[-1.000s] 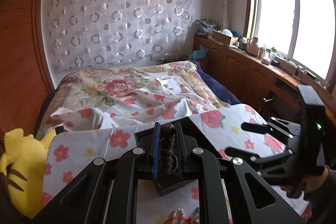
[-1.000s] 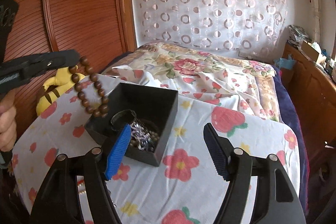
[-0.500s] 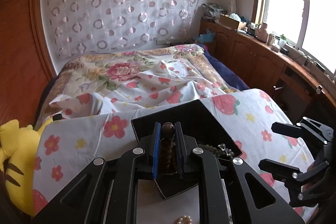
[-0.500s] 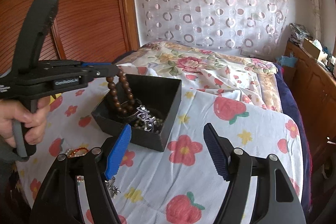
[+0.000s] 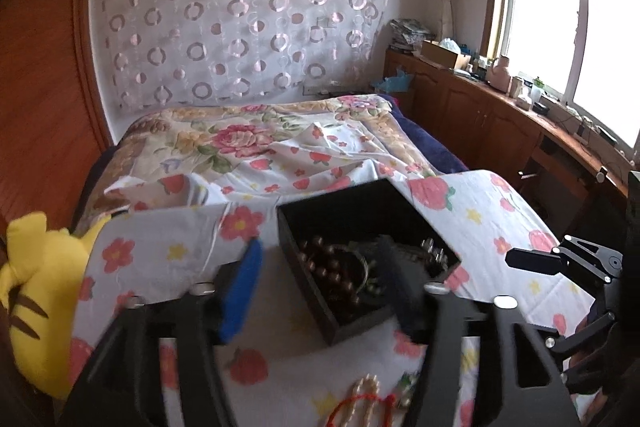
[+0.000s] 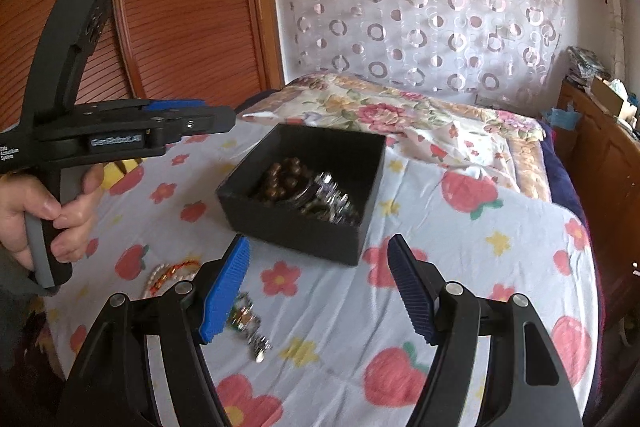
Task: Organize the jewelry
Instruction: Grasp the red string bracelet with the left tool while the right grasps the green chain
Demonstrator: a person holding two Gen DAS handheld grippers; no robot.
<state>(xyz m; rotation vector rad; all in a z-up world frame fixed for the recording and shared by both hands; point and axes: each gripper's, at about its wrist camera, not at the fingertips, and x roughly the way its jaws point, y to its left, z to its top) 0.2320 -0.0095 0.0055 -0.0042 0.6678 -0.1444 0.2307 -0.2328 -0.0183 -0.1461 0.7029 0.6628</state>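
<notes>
Opening: left gripper [image 5: 320,279], jaws are spreading, nothing between the pads; it hangs over the near edge of the box [image 5: 340,203].
Right gripper [image 6: 318,287]: fingers wide apart, empty, above the flowered cloth [image 6: 460,267], near the box front.
Box: black, open, on the cloth on the bed.
Brown beads [image 6: 286,175]: lying inside the box, at its left side.
Silver jewelry [image 6: 332,193]: also inside the box, just beside the beads.
Pearl string [image 5: 366,395]: on the cloth, outside the box, with a red cord across it.
Small trinket [image 6: 248,327]: on the cloth beside the right gripper's left finger.
Hand [image 6: 44,203]: grips the left gripper's handle.
</notes>
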